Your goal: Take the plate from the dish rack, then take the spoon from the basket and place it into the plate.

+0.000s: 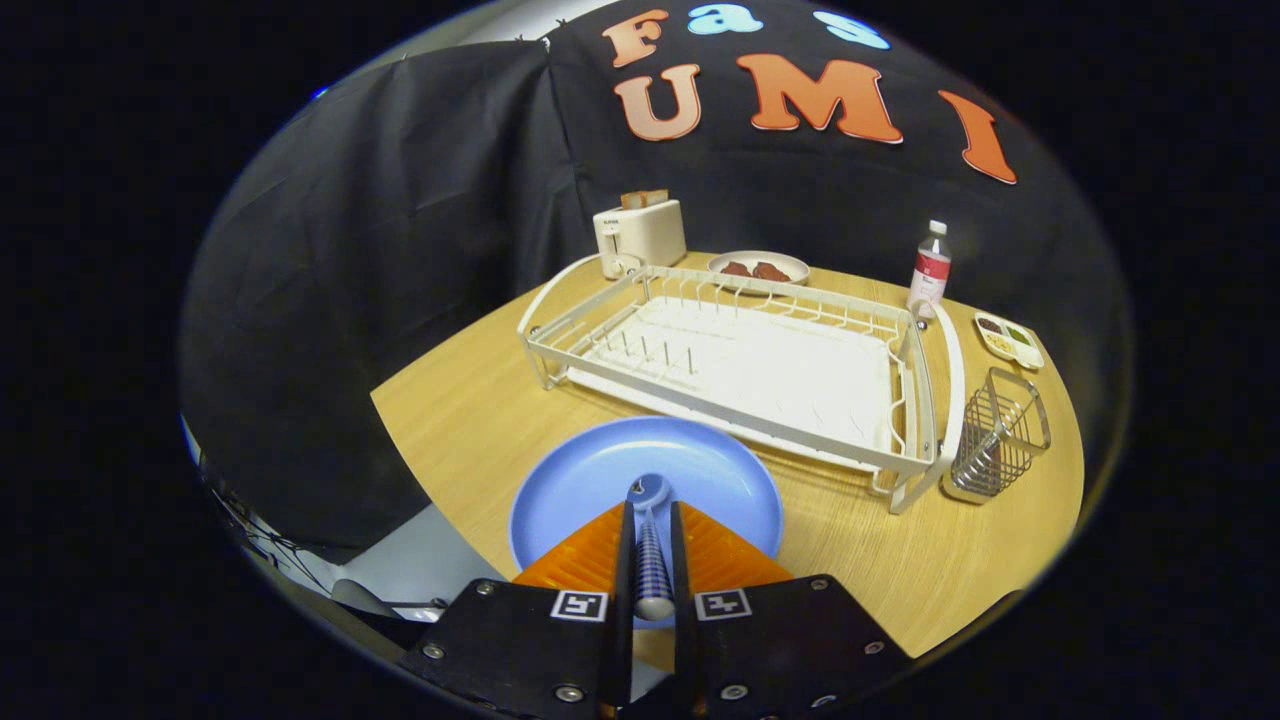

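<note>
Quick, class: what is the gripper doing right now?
Gripper: fingers shut on the spoon, held over the blue plate.

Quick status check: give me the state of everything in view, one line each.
tool: shut on spoon, over the plate
spoon: held between the fingers, bowl end over the plate
plate: flat on the table, out of the rack
dish rack: empty
basket: upright beside the rack
toaster: bread sticking up
bottle: upright, capped

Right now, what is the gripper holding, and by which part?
The gripper holds the spoon by its striped handle, bowl end forward over the blue plate.
</note>
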Motion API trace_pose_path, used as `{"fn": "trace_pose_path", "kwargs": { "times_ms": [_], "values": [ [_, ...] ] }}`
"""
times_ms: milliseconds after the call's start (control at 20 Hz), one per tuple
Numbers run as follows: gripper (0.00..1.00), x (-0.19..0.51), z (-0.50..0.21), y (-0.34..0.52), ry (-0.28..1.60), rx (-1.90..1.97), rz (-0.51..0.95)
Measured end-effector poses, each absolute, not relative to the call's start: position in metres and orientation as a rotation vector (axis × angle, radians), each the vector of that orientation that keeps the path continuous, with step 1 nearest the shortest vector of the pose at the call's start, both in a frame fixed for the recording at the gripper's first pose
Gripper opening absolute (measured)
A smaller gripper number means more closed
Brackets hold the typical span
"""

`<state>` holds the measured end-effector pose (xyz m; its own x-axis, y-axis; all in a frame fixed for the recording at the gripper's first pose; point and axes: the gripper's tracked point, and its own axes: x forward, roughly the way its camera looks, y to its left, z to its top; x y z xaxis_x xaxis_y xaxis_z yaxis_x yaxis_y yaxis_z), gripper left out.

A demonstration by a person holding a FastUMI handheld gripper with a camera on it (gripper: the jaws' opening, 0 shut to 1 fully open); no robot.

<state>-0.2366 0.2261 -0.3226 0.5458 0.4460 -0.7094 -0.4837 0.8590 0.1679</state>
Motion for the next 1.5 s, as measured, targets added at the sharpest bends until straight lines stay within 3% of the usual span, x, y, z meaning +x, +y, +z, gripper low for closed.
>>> {"fn": "trace_pose_path", "kwargs": {
  "times_ms": [500,700,850,1050,1300,1500],
  "values": [
    [0.25,-0.231,-0.340,0.205,0.846,-0.066,0.516],
    [0.38,-0.210,-0.306,0.184,0.780,-0.025,0.462],
    [0.56,-0.188,-0.270,0.157,0.685,-0.018,0.400],
    [0.74,-0.161,-0.221,0.116,0.559,-0.019,0.295],
    [0.81,-0.129,-0.132,0.079,0.283,0.033,0.191],
    [0.97,-0.120,-0.090,0.061,0.071,0.041,0.154]
  ]
}}
